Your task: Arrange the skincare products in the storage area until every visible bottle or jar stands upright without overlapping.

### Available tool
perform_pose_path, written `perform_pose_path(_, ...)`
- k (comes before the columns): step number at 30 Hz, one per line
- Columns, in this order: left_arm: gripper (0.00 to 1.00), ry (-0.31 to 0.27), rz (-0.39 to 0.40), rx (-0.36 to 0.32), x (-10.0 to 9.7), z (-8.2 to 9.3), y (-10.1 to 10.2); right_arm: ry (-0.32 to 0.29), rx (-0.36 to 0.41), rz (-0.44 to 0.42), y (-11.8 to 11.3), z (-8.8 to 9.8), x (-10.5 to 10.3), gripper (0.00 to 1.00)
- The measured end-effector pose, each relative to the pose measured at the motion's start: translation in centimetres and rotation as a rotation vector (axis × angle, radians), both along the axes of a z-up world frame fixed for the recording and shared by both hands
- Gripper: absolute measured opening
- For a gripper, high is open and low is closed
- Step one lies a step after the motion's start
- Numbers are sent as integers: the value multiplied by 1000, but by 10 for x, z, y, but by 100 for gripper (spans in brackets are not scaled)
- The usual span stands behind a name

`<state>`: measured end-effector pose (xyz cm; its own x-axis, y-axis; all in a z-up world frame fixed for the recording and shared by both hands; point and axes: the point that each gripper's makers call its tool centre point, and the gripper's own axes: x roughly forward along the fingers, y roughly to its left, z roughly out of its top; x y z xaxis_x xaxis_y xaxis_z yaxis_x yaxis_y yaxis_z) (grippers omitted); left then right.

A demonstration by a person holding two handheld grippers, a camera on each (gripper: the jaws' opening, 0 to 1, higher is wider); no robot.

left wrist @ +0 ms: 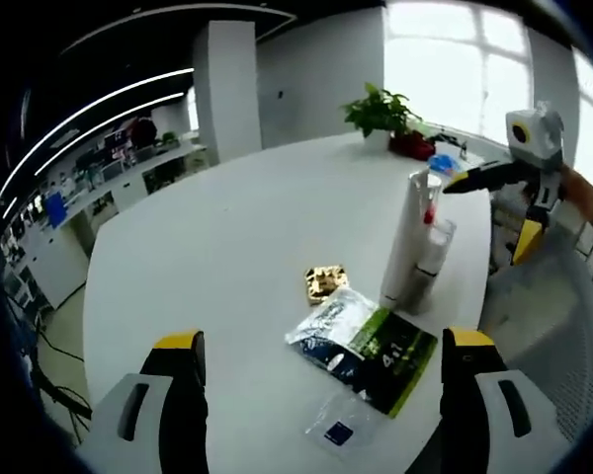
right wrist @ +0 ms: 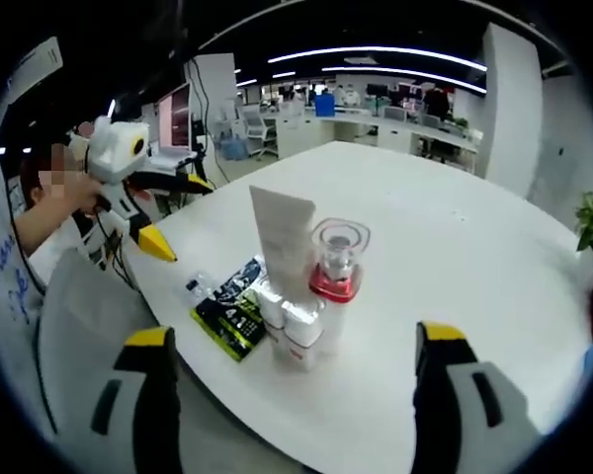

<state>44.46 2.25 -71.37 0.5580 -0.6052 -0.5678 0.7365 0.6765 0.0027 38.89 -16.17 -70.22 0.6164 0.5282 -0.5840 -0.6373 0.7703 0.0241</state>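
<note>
A tall white tube stands upright on its cap near the white table's edge. A clear-capped bottle with a red collar stands upright, touching it. A green-and-black packet lies flat beside them, with a small clear sachet next to it. My left gripper is open and empty, short of the packet. My right gripper is open too, facing the tube and bottle from the opposite side.
A small golden-brown block lies on the table behind the packet. A potted plant stands at the far edge. A person's hand holds the left gripper. Office desks and a pillar lie beyond the table.
</note>
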Motion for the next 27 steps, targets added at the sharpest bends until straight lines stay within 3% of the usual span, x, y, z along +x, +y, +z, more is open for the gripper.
perform_pose_path(5, 97, 9, -24, 41, 10, -7, -7, -4, 4, -10, -3, 0, 3, 100)
perform_pose_path(16, 97, 23, -22, 35, 36, -20, -21, 6, 2, -4, -4, -6, 3, 100)
perform_pose_path(27, 97, 33, -19, 70, 52, -34, -34, 6, -7, 6, -5, -8, 1, 100)
